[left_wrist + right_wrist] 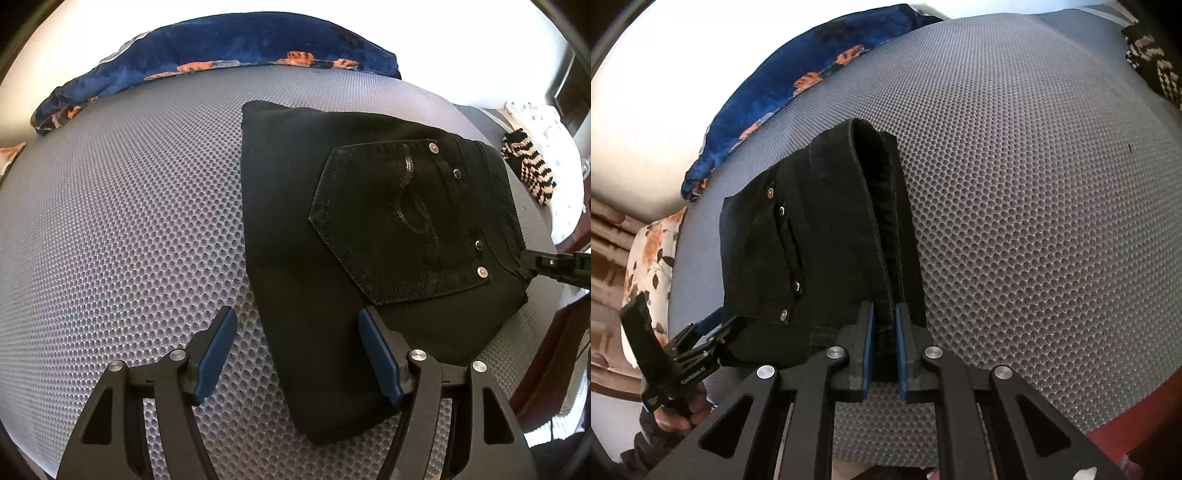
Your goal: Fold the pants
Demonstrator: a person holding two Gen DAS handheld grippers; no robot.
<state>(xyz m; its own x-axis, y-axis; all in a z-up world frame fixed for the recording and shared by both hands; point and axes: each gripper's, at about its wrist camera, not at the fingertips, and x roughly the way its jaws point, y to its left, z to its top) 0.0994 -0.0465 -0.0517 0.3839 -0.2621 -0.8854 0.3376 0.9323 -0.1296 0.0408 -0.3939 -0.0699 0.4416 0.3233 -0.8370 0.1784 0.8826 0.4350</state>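
Left wrist view: left tongs (297,350) stand wide apart, holding nothing; the near left edge of the pants (369,229) lies between the pads, untouched. Pants are a folded black bundle on the grey mesh bed (129,206), back pocket (399,221) up. At 3 o'clock the right tongs (535,264) bite the waistband edge.

Risk: a pull from 3 o'clock alone could slide the whole bundle or peel the top layer, since nothing pins this side.

Right wrist view: right tongs (884,350) are nearly closed on the waistband edge; the fold gapes open towards 12 o'clock, so layers could slip apart. Left tongs (716,332) sit at 8 o'clock.

This view alone shows the gaping waistband and the hand (679,410); the left view alone shows the pocket face and the striped sock (528,166) at 2 o'clock.
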